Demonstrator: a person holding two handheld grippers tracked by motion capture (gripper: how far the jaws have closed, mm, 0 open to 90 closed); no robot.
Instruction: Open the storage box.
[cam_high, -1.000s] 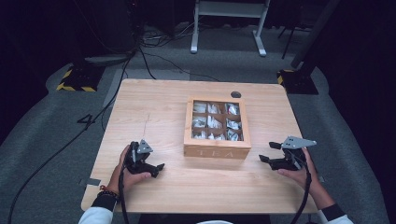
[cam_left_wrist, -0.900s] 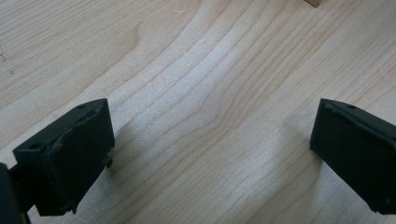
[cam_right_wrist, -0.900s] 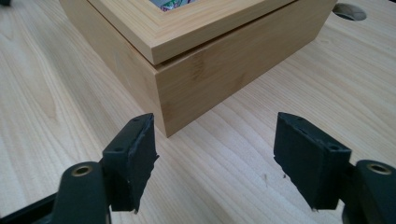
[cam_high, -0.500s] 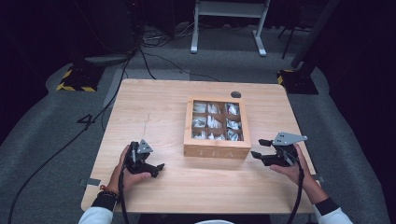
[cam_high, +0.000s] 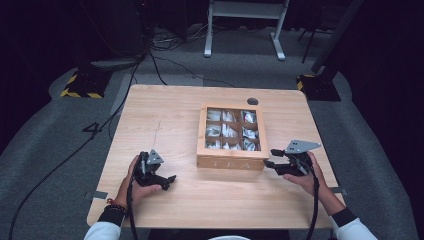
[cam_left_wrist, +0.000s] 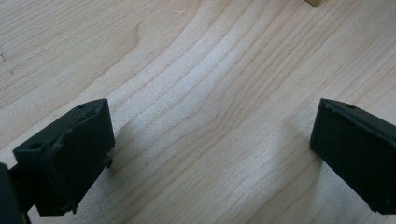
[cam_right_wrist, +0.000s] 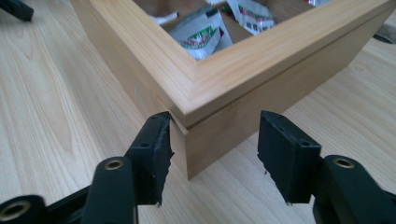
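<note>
From high above my side, the fixed camera faces forward and down, taking in the whole table (cam_high: 165, 115), the box (cam_high: 231, 161) and the floor beyond. My left gripper (cam_left_wrist: 210, 154) camera sits very near the tabletop, tilted down at bare wood grain, a sliver of box corner at its top edge. My right gripper (cam_right_wrist: 212, 154) camera looks along the jaws, close on the box's near right corner, which the high view shares.
</note>
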